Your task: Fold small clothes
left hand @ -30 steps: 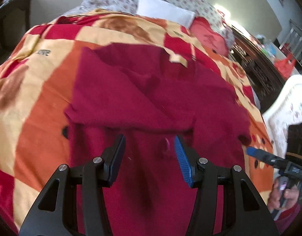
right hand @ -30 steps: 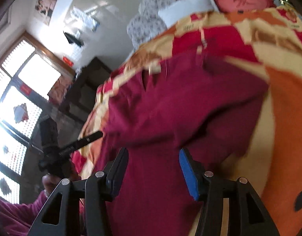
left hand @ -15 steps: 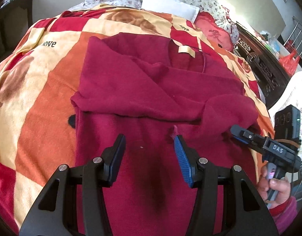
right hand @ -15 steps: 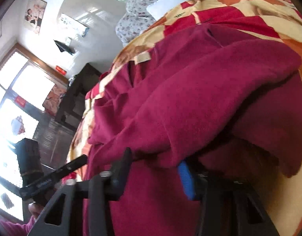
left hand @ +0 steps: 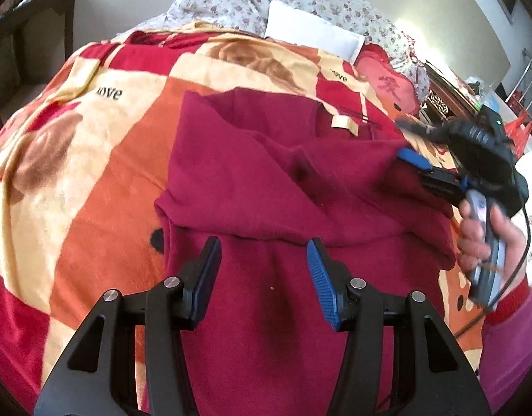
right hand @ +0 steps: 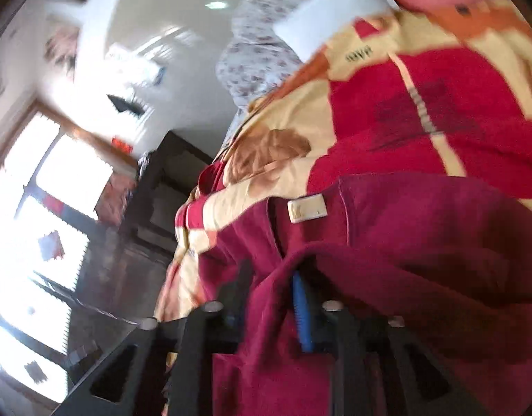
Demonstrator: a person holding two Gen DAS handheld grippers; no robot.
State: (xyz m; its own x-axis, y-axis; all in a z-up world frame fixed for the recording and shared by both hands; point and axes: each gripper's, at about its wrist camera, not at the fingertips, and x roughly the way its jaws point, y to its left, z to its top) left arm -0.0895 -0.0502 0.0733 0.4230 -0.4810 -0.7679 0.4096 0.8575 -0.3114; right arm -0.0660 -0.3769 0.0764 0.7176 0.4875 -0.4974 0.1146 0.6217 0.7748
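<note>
While the dark red garment [left hand: 266, 180] is lying half folded on the patterned blanket [left hand: 92, 159] of a bed, pillows [left hand: 314, 34] are sitting beyond it. The left gripper [left hand: 264, 274] is hovering over its lower part, fingers apart and empty. The right gripper [right hand: 271, 298], its fingers just having been opening, is sitting with a fold between them; grip unclear in blur.

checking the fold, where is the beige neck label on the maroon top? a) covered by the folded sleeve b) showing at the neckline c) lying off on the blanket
b: the beige label lies uncovered at the neckline of the maroon top, beyond the folded sleeve.
</note>
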